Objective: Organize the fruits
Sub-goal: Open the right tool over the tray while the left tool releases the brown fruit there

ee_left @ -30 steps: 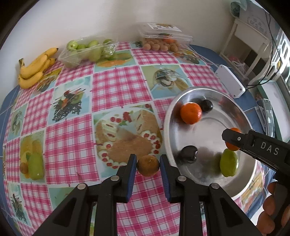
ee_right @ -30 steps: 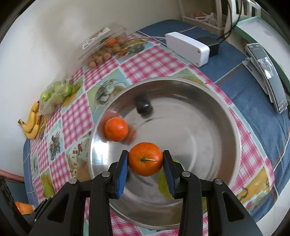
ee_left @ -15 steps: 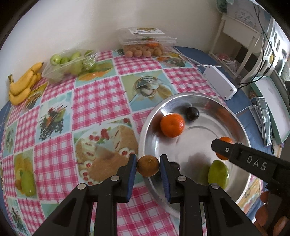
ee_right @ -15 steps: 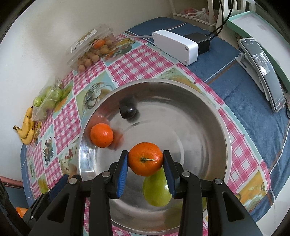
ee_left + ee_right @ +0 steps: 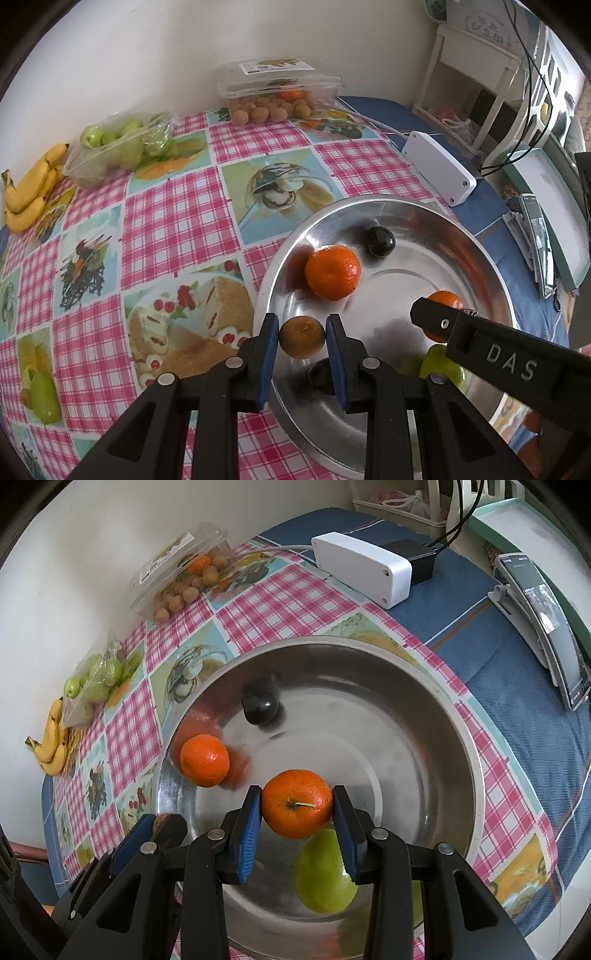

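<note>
My left gripper (image 5: 302, 338) is shut on a small brownish-orange fruit (image 5: 302, 336) and holds it over the near left rim of the steel bowl (image 5: 476, 240). My right gripper (image 5: 297, 806) is shut on an orange mandarin (image 5: 297, 803) above the bowl's (image 5: 436, 686) middle. In the bowl lie another mandarin (image 5: 204, 759), a dark plum (image 5: 259, 707) and a green pear (image 5: 325, 873). A second dark fruit (image 5: 320, 374) shows under my left fingers.
Bananas (image 5: 27, 195), a bag of green fruit (image 5: 118, 144) and a clear box of small brown fruit (image 5: 273, 98) stand along the wall. A white adapter (image 5: 437, 168) and a phone stand (image 5: 543, 627) lie right of the bowl on the blue cloth.
My left gripper has carried the brownish fruit to the right, from the checked cloth to over the bowl's rim. My right gripper still holds its mandarin over the bowl, slightly shifted.
</note>
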